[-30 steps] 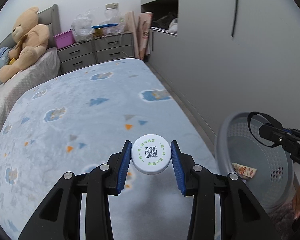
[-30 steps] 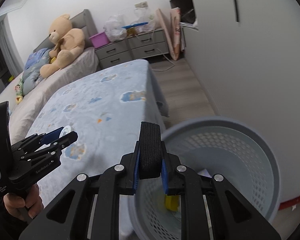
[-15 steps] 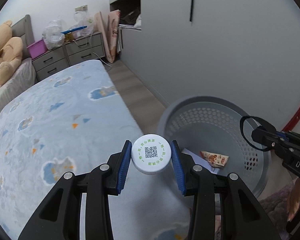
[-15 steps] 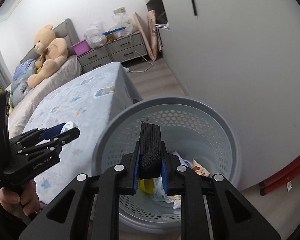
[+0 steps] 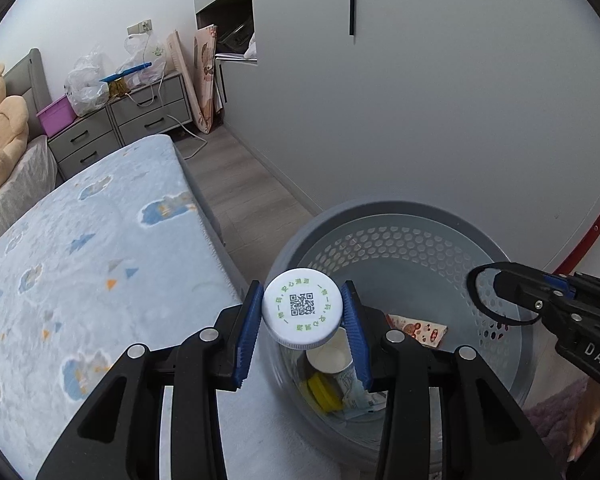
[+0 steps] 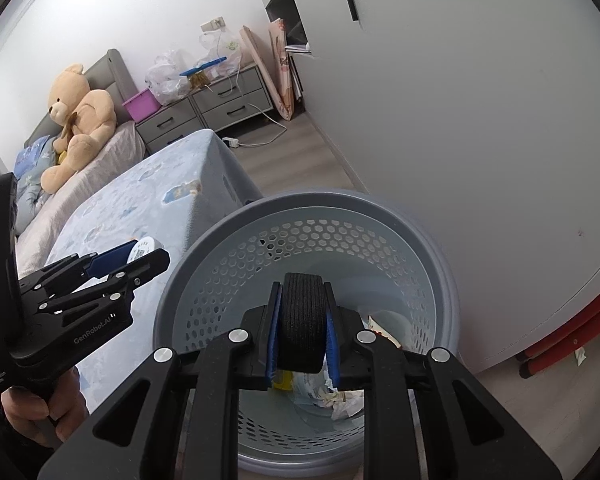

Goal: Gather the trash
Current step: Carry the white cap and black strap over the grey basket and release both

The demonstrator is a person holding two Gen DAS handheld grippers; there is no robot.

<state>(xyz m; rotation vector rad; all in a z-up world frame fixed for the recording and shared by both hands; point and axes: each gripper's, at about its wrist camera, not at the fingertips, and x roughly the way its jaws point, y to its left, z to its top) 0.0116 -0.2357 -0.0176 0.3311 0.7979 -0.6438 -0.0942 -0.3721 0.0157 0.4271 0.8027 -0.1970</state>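
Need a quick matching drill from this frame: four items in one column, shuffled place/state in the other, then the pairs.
Items
1. white cap
2. black band
3. snack wrapper
4. teddy bear

Places/states
A. lying inside the grey basket
B. clamped in the right gripper
C. sitting at the head of the bed
D. clamped in the left gripper

Pairs: 1-D, 2-B, 3-A, 4-C
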